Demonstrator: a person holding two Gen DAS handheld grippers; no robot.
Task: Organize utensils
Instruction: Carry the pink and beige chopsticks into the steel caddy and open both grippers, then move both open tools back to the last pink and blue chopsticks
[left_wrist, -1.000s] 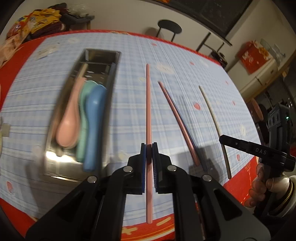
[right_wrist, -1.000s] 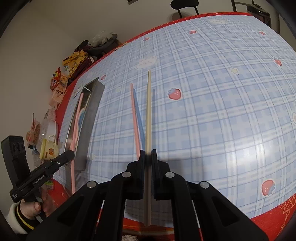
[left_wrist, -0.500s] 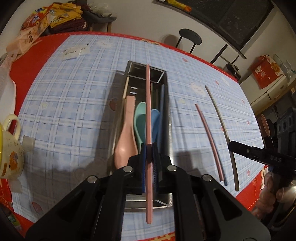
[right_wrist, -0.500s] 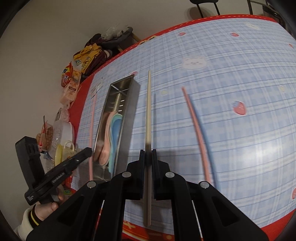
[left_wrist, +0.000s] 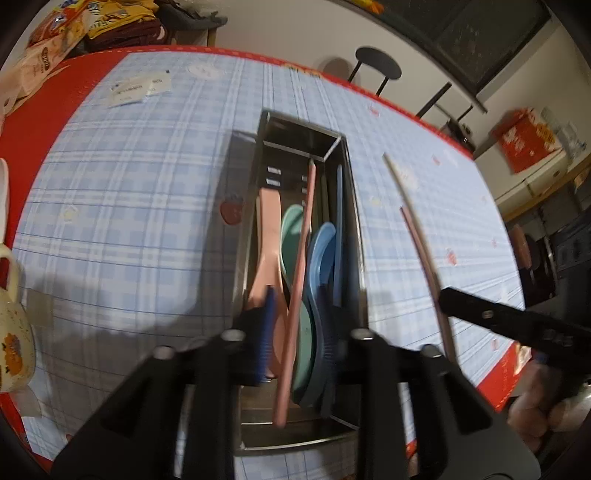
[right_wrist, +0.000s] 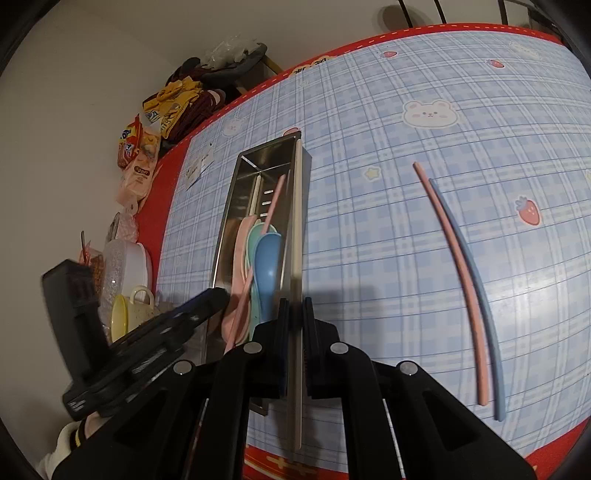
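**Your left gripper has let go of its pink chopstick over the tray; your right one is clamped on a cream chopstick at the tray's edge.**

In the left wrist view your left gripper (left_wrist: 295, 332) stands with its jaws spread wide, and the pink chopstick (left_wrist: 295, 288) lies loose between them, slanting across the spoons (left_wrist: 291, 236) in the steel tray (left_wrist: 349, 173) at centre frame. In the right wrist view your right gripper (right_wrist: 293, 332) pinches the cream chopstick (right_wrist: 297, 229) near its lower third, the stick running up along the tray's right wall. I judge these sticks light, stiff and smooth, so they will likely roll or pivot in the pads; take hold near the middle. A second pink chopstick (right_wrist: 454, 266) and a blue chopstick (right_wrist: 476, 280) wait side by side on the tablecloth (right_wrist: 369, 221), right of frame.
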